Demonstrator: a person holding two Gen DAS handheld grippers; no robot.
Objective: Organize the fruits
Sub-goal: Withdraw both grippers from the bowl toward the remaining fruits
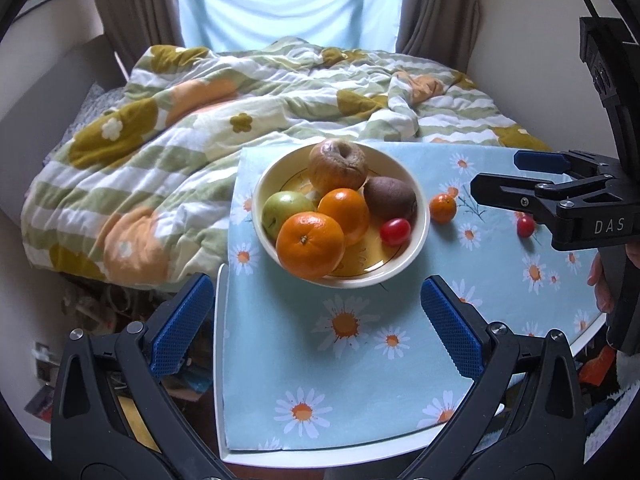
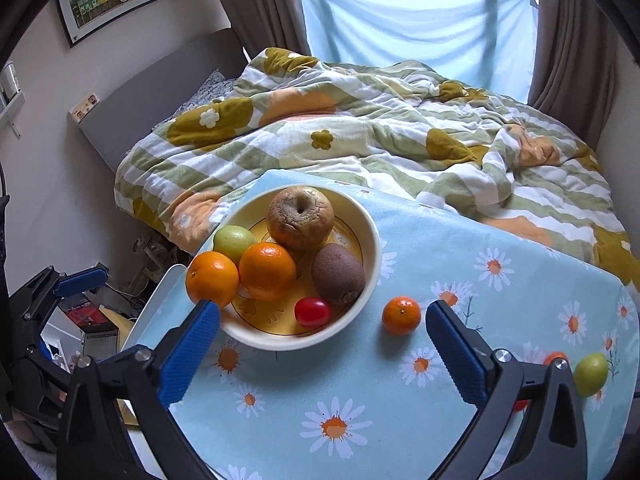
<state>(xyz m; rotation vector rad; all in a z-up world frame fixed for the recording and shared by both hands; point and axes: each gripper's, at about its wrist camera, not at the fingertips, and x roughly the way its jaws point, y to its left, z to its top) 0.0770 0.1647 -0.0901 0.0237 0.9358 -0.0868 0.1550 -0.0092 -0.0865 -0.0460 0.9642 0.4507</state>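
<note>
A: Got far with the sorting?

B: Judged it well past halfway. Found the bowl (image 1: 360, 282) just above the middle of the left wrist view, on the table (image 1: 360, 392), already loaded. Noted a wrinkled apple (image 1: 338, 168) at the back, a kiwi (image 1: 390, 198) to its right, a green apple (image 1: 286, 206) at the left, two oranges (image 1: 310, 246) in front and a cherry tomato (image 1: 395, 232) by the lower-right rim.

A: Left anything outside?

B: Counted at least three loose pieces. Spotted a small mandarin (image 2: 401, 315) just beside the bowl, right of centre in the right wrist view. Spotted a green fruit (image 2: 591, 374) near the right edge of that view, and a second tomato (image 1: 525, 226) at the right of the left wrist view. Glimpsed more orange and red behind the right-hand finger in the right wrist view, but could not tell what.

A: Held anything in the jaws?

B: Nothing. Saw the left gripper (image 1: 318, 292) with jaws spread wide, short of the bowl, empty. Saw the right gripper (image 2: 322, 312) spread just as wide, empty too, framing the bowl's near rim and the mandarin, apparently from above.

A: Reckoned on what next?

B: Probably the mandarin, being nearest, then the tomato and the green fruit.
</note>
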